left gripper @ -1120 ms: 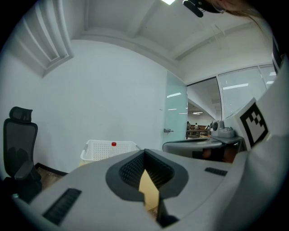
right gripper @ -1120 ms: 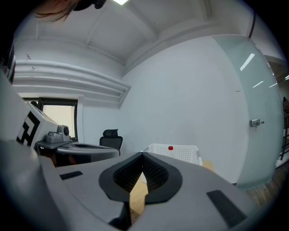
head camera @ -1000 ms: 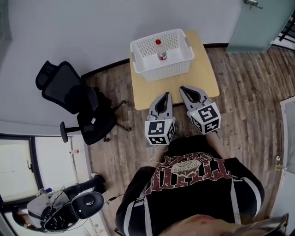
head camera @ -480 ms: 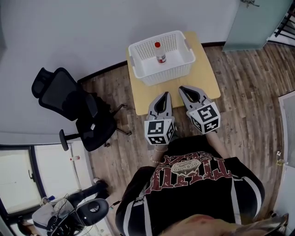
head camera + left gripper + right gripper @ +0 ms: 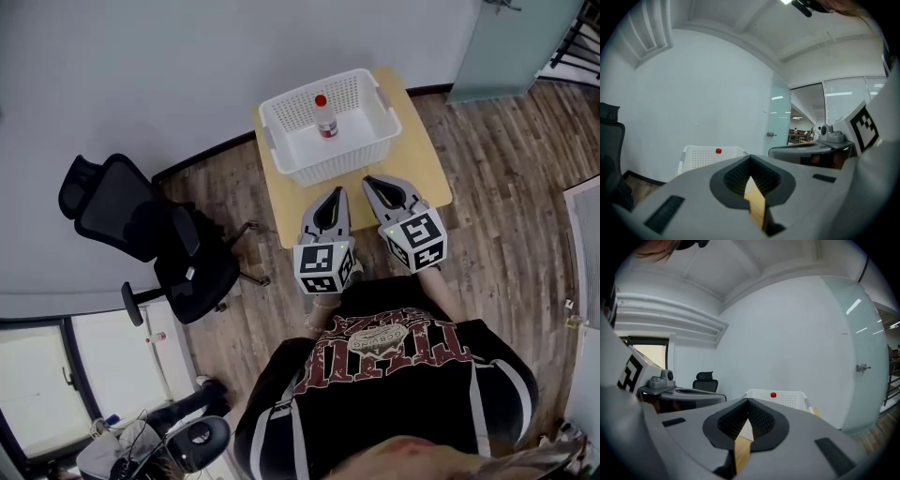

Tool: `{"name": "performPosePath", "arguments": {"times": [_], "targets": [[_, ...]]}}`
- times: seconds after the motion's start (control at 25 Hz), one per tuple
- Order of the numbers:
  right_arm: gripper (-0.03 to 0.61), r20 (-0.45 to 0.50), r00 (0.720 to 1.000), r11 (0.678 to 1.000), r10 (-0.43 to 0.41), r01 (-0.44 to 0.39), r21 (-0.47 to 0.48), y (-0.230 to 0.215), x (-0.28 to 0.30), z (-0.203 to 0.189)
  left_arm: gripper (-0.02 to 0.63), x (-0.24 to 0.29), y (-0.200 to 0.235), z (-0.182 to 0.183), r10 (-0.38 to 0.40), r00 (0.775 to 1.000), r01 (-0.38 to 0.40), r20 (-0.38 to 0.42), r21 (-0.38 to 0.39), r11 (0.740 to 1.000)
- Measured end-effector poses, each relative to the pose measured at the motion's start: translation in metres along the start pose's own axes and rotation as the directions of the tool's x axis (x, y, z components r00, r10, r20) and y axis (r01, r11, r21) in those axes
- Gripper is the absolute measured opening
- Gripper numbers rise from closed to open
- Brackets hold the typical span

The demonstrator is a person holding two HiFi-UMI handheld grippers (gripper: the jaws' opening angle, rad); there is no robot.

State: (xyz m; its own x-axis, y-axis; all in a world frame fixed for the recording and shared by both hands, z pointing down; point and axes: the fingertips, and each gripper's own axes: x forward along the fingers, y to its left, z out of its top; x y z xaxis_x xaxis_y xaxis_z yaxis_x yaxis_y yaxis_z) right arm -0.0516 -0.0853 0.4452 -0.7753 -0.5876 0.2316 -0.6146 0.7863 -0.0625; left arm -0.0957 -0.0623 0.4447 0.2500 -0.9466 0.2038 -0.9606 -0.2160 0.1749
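- Sitting far left, one black office chair (image 5: 141, 225) stands apart from the table (image 5: 427, 169).
- Left gripper (image 5: 336, 192) hovers over the table's near edge, jaws pressed together, nothing between them.
- Ahead of both tips sits one white basket (image 5: 333, 167), with one red-capped bottle (image 5: 324, 117) upright inside, towards its far wall.
- Right gripper (image 5: 368, 180), just beside its twin, is likewise closed and empty; neither looks clearly nearer the bottle.
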Motion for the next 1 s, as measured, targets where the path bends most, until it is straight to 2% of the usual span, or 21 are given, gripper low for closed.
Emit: {"name": "performPosePath", "arguments": {"times": [0.44,1.0], "targets": [[0.017,-0.007,0.999,0.998,-0.052,0.053,0.019,-0.006,0.034,0.001,0.028,0.021,0.032,0.000,-0.040,0.999,0.040,-0.027,0.016,0.999],[0.017,-0.007,0.995,0.994,-0.103,0.103,0.033,-0.009,0.046,0.000,0.028,0.027,0.046,0.001,-0.083,0.996,0.083,-0.034,0.021,0.996]]}}
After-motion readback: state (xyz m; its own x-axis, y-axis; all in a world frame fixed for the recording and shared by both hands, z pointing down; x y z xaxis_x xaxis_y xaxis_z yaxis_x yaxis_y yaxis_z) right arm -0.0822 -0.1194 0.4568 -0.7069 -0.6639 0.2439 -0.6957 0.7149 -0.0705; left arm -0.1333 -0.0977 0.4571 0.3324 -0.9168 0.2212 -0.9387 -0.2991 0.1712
